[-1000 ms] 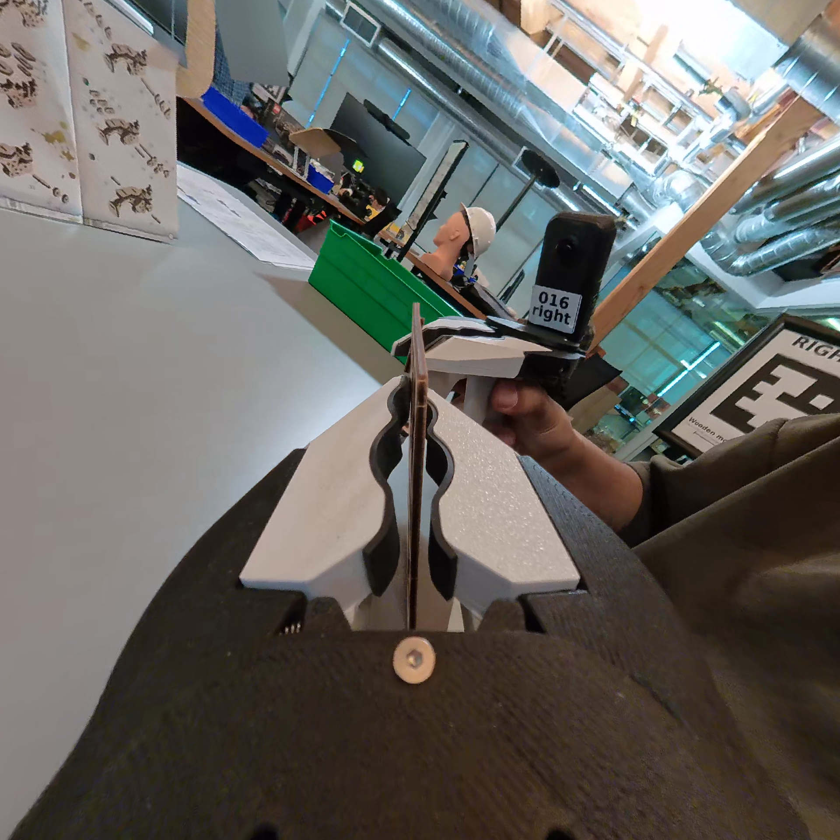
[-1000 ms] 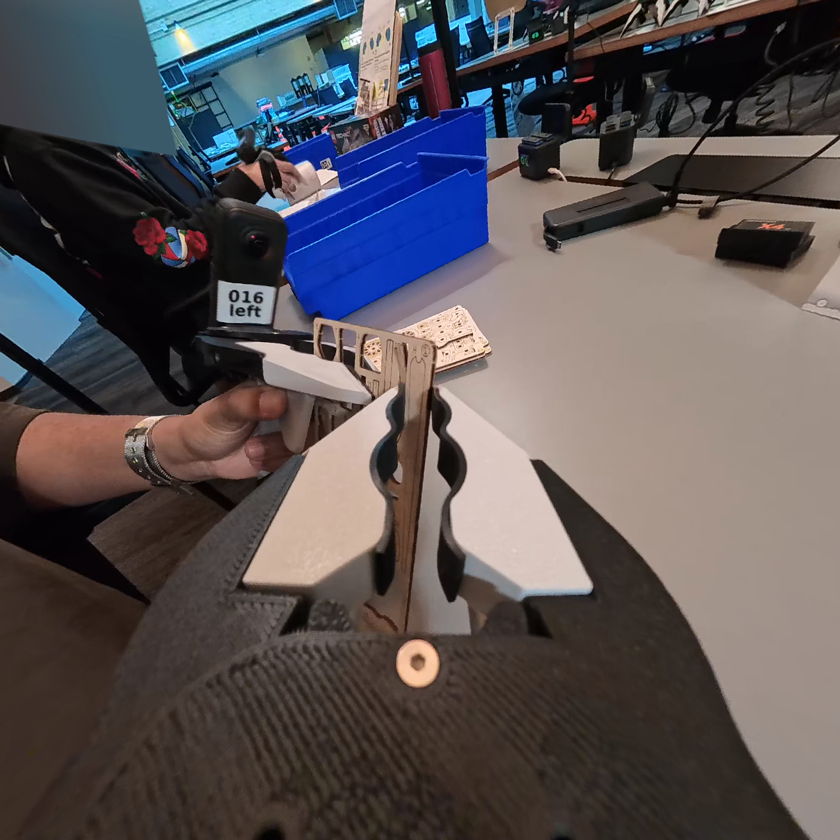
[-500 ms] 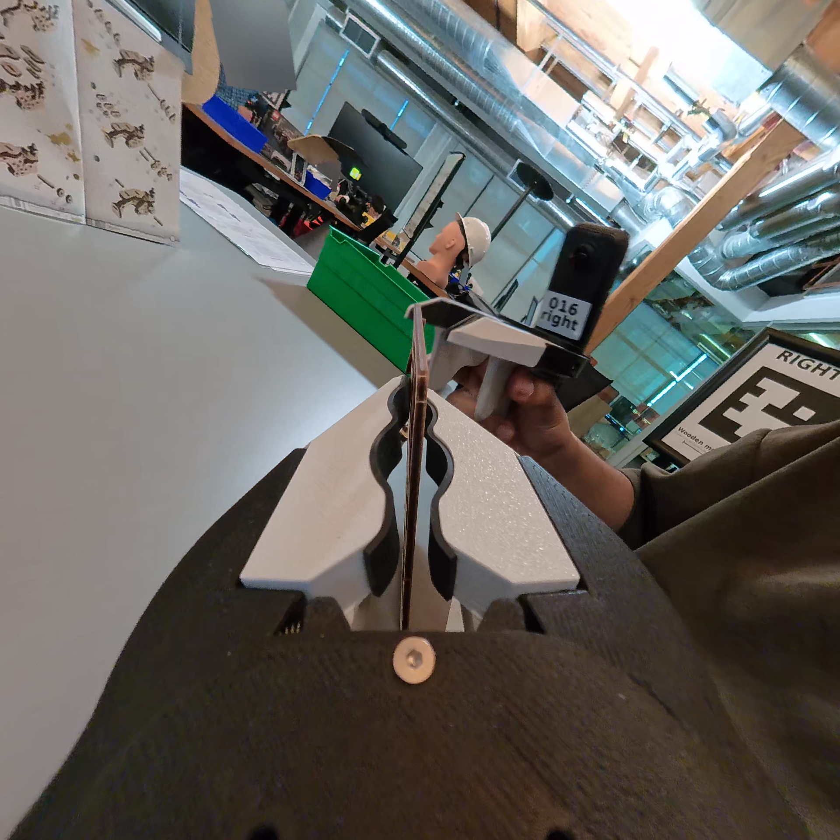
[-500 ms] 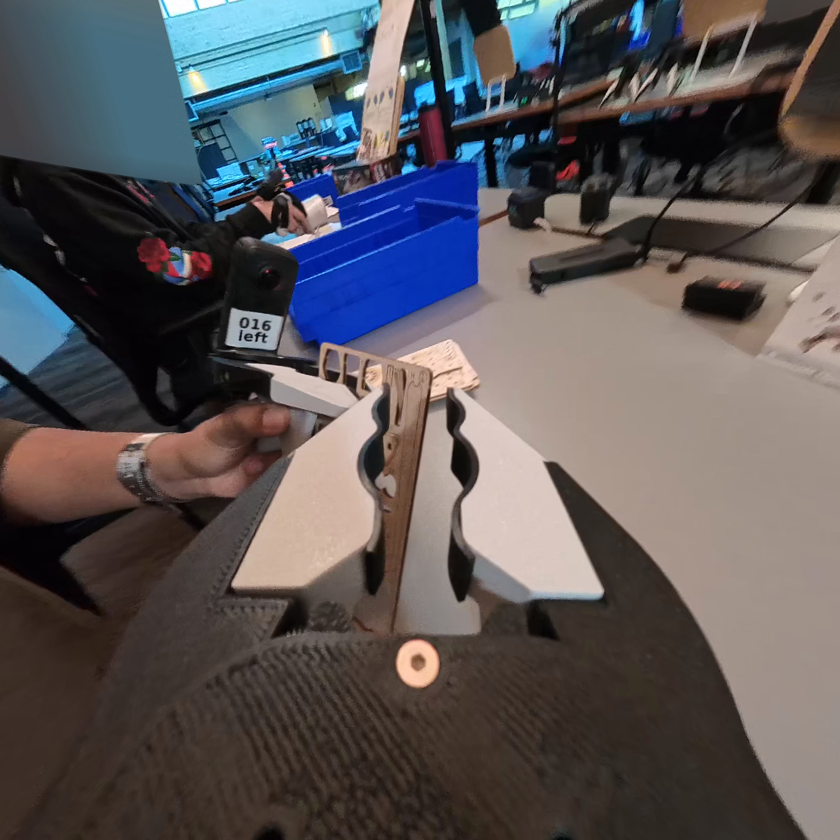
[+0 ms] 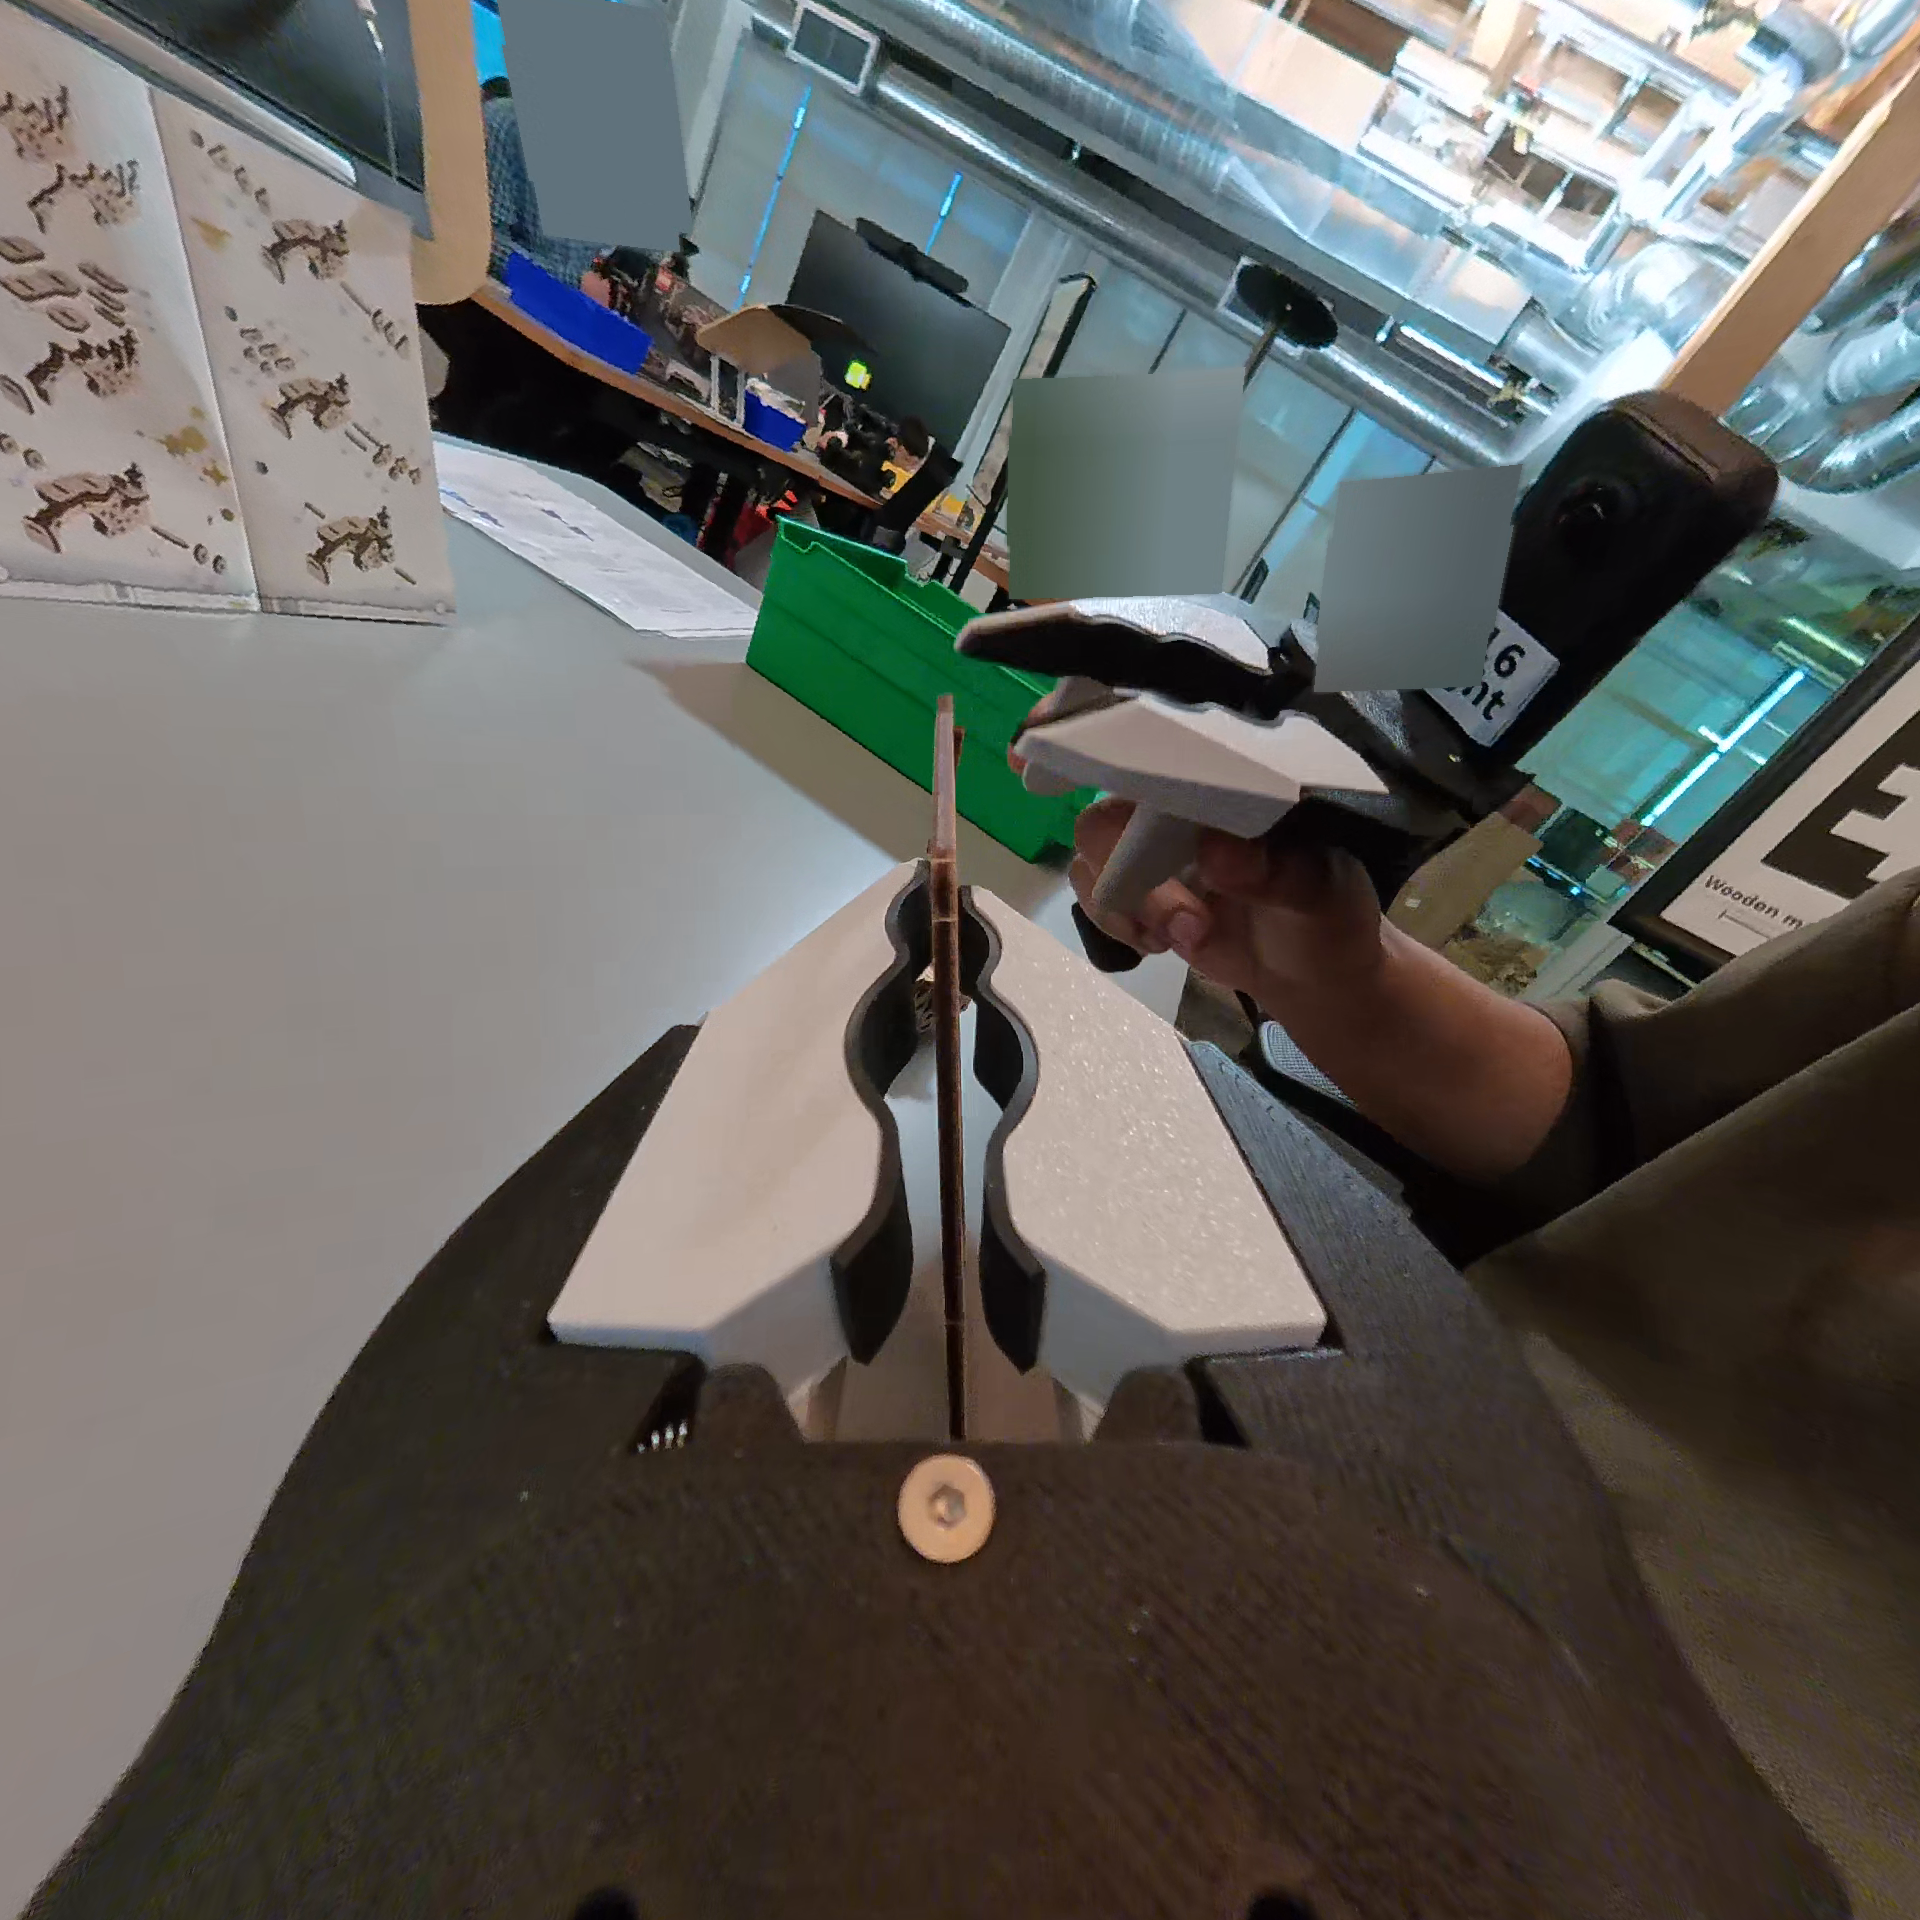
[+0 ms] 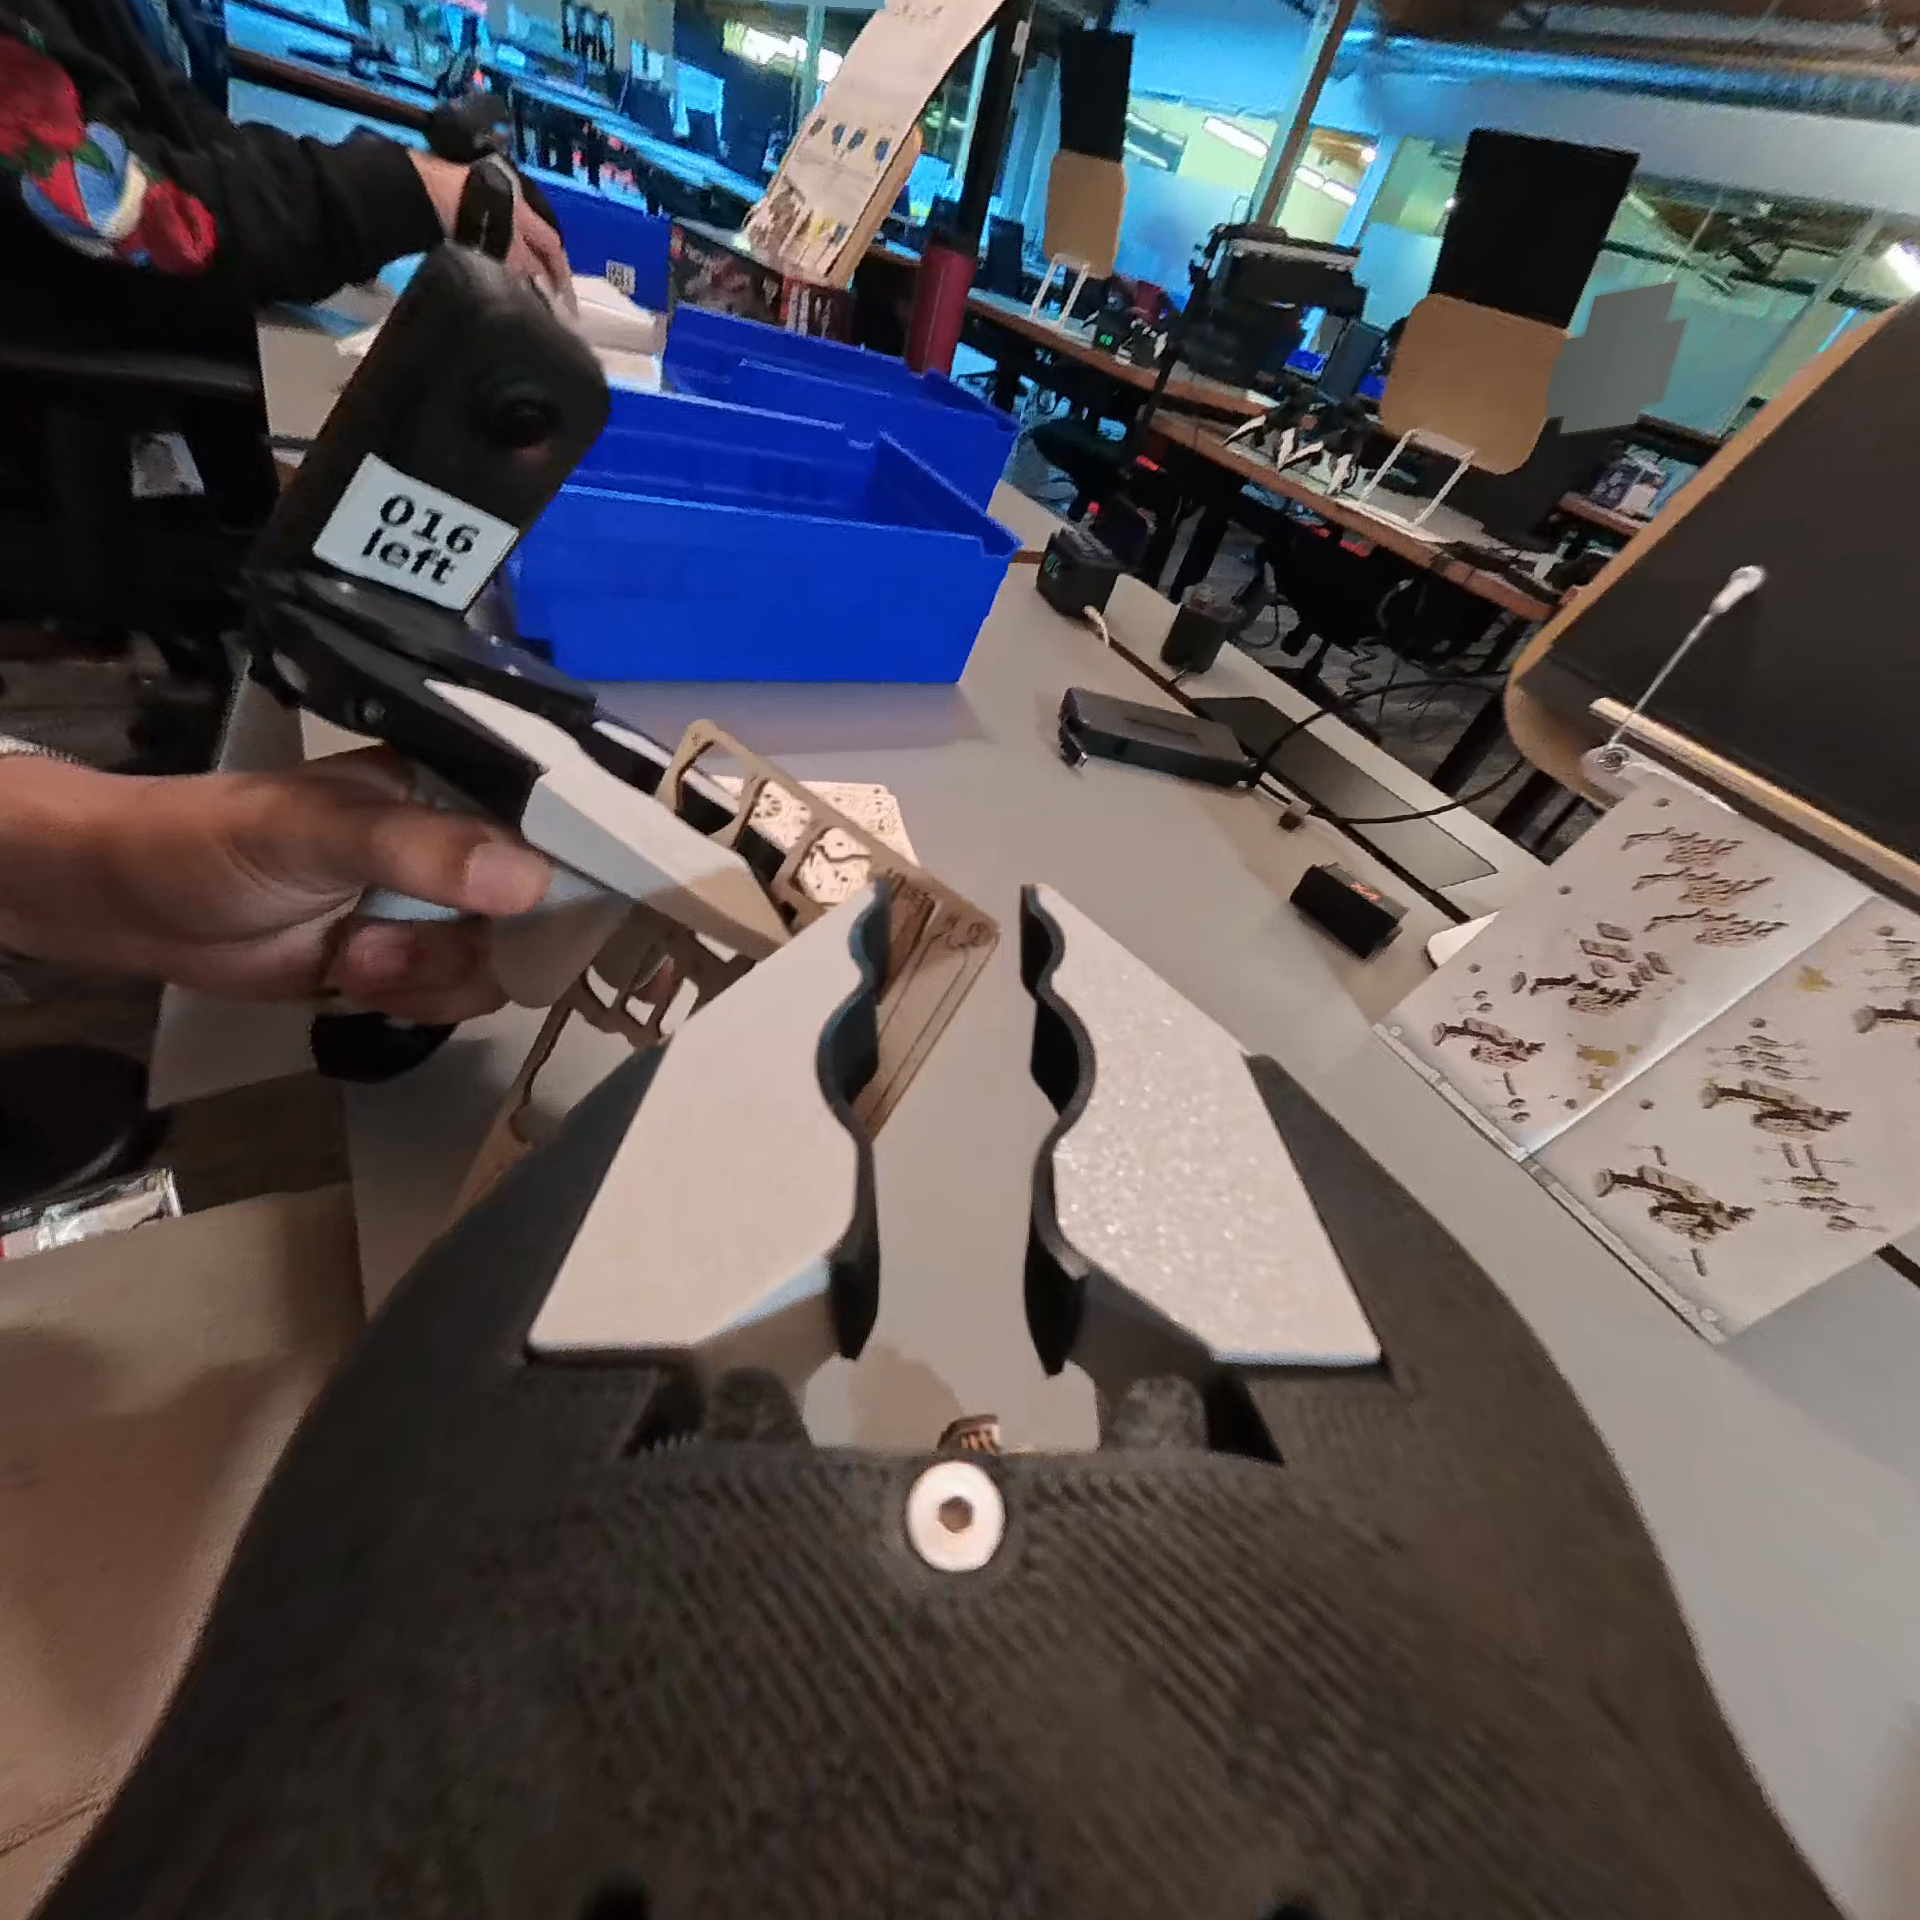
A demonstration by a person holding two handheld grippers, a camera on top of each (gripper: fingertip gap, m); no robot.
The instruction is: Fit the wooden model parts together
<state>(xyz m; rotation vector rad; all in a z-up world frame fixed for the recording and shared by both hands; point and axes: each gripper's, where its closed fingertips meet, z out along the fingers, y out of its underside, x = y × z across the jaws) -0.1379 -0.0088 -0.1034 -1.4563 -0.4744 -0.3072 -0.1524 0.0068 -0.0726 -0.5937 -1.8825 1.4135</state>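
Observation:
My left gripper (image 5: 943, 885) is shut on a thin flat wooden model part (image 5: 948, 1143), seen edge-on and sticking out past the fingertips. My right gripper (image 6: 951, 906) is open with its jaws wide apart and grips nothing. In the right wrist view the same laser-cut wooden part (image 6: 943, 971) stands just behind my right gripper's left finger, held by the left gripper (image 6: 748, 914) from the left. In the left wrist view the right gripper (image 5: 992, 694) hovers open just right of the part's tip. A tiny bit of wood (image 6: 966, 1436) shows at the base of the right jaws.
More wooden sheets (image 6: 862, 816) lie on the grey table (image 6: 1195, 935) before blue bins (image 6: 758, 561). Black devices (image 6: 1143, 727) and a small box (image 6: 1345, 906) sit at right. Instruction sheets (image 6: 1662, 1039) stand there. A green bin (image 5: 873, 665) is at the table's edge. The left gripper's tips are roughly 4 centimeters from the right gripper's.
My right gripper has opened and let go of the wooden part, then drawn slightly away to the right. My left gripper still holds the part.

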